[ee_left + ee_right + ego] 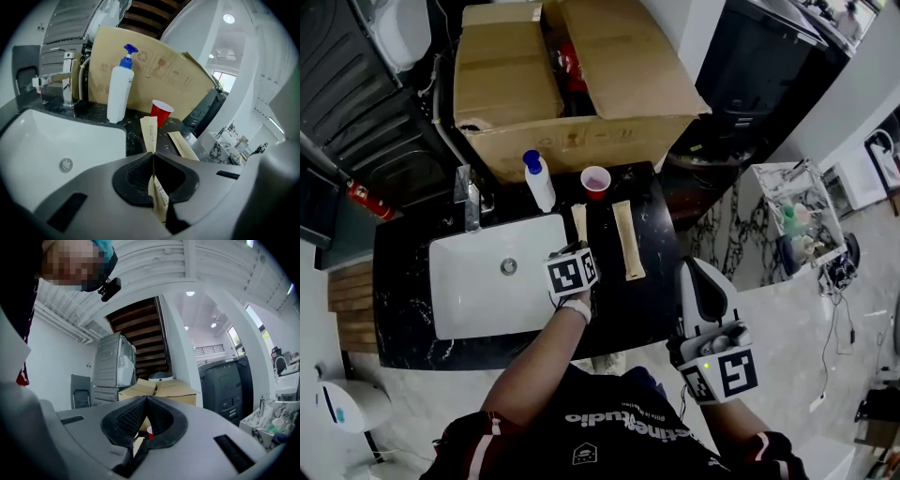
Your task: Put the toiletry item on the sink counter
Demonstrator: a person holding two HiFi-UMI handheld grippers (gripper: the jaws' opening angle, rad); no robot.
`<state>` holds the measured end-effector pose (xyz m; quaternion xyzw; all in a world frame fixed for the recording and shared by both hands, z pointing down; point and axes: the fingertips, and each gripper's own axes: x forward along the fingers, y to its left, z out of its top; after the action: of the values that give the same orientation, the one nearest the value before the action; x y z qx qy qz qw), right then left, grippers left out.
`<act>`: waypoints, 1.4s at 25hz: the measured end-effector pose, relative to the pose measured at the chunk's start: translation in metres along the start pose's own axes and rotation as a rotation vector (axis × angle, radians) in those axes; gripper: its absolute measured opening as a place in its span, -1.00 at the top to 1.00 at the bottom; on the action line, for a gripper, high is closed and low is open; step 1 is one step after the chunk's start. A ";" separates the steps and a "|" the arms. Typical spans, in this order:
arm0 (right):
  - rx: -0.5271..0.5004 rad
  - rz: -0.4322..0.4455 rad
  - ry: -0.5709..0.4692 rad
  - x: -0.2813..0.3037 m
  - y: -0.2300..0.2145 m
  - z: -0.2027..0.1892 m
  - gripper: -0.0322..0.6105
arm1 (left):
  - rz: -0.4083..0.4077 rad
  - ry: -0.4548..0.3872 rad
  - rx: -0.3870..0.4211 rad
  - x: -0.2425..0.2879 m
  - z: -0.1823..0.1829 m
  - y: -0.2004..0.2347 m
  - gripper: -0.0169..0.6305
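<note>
the left gripper (153, 159) was clamped on a thin paper-wrapped toiletry packet (150, 133) held over the black sink counter (652, 281) beside the basin (469, 300), so placing seemed in hand, next calling for lowering it flat and releasing, while the right gripper (146, 401), jaws together and empty, hung aside.

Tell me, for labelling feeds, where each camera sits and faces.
Head view: on the head, looking down at the sink counter; forearm, left gripper, right gripper show.
Left gripper view: low over the counter, facing the spray bottle; jaws pinch a packet.
Right gripper view: beside the counter, tilted upward; shut jaws show.
All share the red cup.
</note>
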<state>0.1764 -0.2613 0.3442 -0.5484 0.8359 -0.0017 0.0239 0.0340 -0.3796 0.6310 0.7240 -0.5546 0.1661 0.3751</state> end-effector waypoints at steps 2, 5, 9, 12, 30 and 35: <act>0.012 0.005 0.005 0.002 0.000 -0.003 0.78 | 0.023 0.018 0.003 0.006 -0.004 0.005 0.89; 0.022 0.012 0.011 0.004 0.001 -0.006 0.79 | 0.037 0.031 0.014 0.011 -0.004 0.008 0.89; 0.035 0.014 0.015 0.005 0.001 -0.009 0.78 | 0.038 0.047 0.037 0.018 -0.004 0.007 0.89; 0.035 0.017 0.015 0.004 0.001 -0.009 0.78 | 0.037 0.054 0.025 0.020 -0.005 0.006 0.88; 0.020 0.027 -0.010 0.004 0.012 0.006 0.78 | -0.046 -0.055 0.055 -0.009 0.025 0.000 0.45; 0.010 0.024 -0.041 0.008 0.010 0.023 0.78 | -0.091 -0.185 0.106 -0.049 0.061 0.000 0.45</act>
<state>0.1649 -0.2638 0.3205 -0.5379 0.8419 0.0054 0.0439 0.0070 -0.3908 0.5585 0.7795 -0.5437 0.1107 0.2906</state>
